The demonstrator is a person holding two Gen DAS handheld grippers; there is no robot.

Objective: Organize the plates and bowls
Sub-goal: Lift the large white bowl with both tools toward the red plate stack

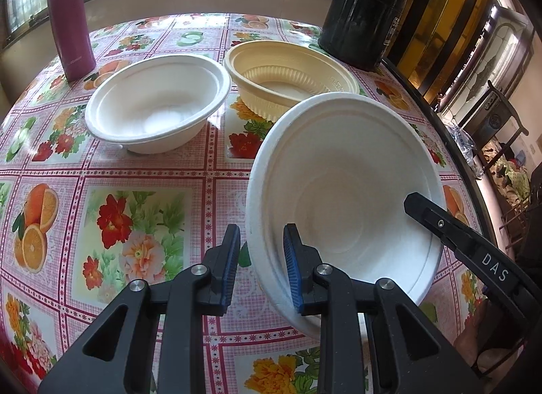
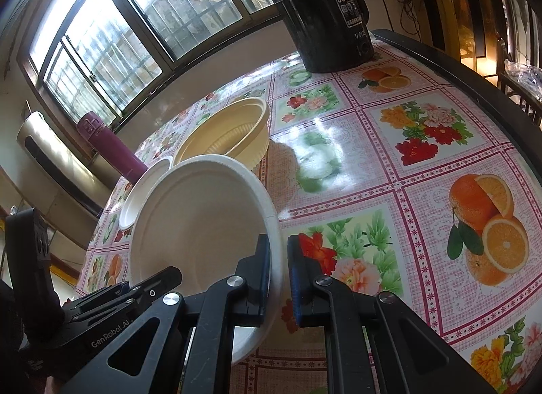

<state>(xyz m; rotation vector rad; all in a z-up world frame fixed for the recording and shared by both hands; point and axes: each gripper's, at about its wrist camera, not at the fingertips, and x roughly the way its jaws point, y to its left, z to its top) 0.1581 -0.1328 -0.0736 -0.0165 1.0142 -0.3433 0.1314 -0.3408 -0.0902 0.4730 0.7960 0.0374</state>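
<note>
A white bowl [image 1: 345, 190] is tilted up off the flowered table in front of me; it also shows in the right wrist view [image 2: 200, 218]. My left gripper [image 1: 261, 255] straddles its left rim with the jaws apart, open. My right gripper [image 2: 278, 258] straddles its right rim, with a thin gap left beside the rim. The right gripper's finger [image 1: 440, 224] shows at the bowl's right rim. A second white bowl [image 1: 155, 102] stands upright at the far left. A cream ribbed bowl [image 1: 288, 75] stands upright behind it to the right.
A maroon flask [image 1: 69, 21] stands at the far left corner and a black kettle [image 1: 366, 11] at the far right. The table's dark edge [image 1: 450, 143] runs along the right. The oilcloth [image 2: 423, 190] to the right of the held bowl is bare.
</note>
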